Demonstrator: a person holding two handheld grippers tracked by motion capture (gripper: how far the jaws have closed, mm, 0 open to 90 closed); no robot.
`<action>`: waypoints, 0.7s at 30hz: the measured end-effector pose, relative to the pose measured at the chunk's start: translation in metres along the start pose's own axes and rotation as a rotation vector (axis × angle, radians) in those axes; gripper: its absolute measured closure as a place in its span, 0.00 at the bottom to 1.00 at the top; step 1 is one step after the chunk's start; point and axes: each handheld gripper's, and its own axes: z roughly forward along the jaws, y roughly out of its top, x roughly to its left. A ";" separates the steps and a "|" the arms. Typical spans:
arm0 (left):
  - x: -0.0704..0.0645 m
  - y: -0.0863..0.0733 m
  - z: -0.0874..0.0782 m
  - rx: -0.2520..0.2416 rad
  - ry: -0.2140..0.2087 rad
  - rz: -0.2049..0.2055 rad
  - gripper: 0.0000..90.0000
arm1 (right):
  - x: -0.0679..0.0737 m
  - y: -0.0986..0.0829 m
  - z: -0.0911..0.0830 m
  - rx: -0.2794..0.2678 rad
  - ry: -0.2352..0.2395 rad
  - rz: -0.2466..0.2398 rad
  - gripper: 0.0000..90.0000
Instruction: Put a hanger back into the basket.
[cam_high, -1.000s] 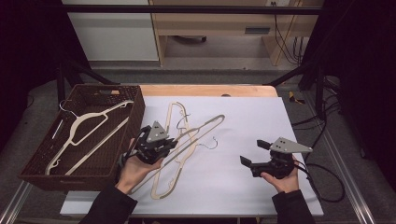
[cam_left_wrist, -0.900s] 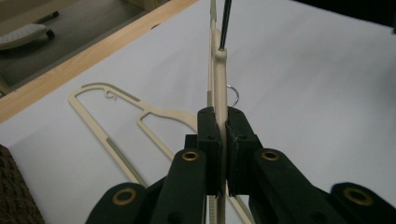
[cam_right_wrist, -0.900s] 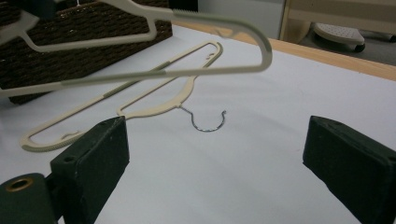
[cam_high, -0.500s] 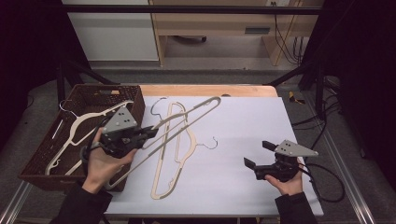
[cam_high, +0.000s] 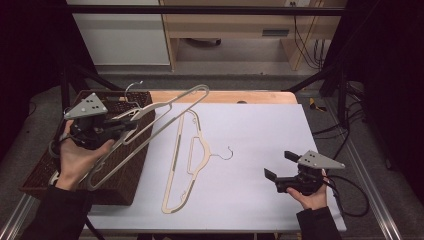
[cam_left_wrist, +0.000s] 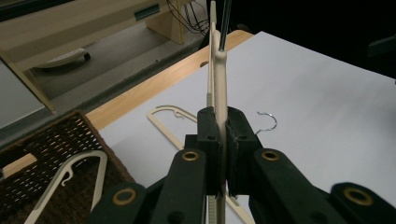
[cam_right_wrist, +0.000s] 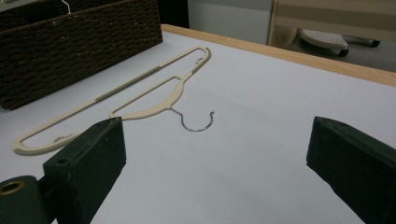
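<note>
Hanger lifted toward the basket

Left hand-held gripper (cam_high: 117, 131) clamps a hanger (cam_high: 165, 107) over the basket (cam_high: 125, 187) at nine o'clock, ready to drop; right hand-held gripper (cam_high: 277, 166) waits open.

A second cream plastic hanger with a thin metal hook (cam_high: 189, 160) lay flat on the white-topped bench (cam_high: 260, 135), near its middle, its hook pointing toward the right side. Along the bench's far side ran a pale wooden edge strip (cam_high: 235, 96). Beyond it, on the grey floor, stood a light wooden shelf unit (cam_high: 235, 27) beside a white cabinet (cam_high: 120, 32), with black cables (cam_high: 300, 35) hanging at the shelf unit's right end.
</note>
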 end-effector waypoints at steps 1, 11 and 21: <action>0.005 -0.001 -0.001 -0.003 0.003 -0.006 0.95 | 0.000 0.000 0.000 0.001 -0.002 0.002 0.05; 0.053 -0.019 -0.012 0.004 0.045 -0.051 0.95 | -0.001 -0.001 0.002 0.009 -0.003 -0.001 0.05; 0.096 -0.051 -0.026 0.009 0.111 -0.156 0.95 | -0.001 -0.002 0.003 0.011 -0.004 -0.004 0.04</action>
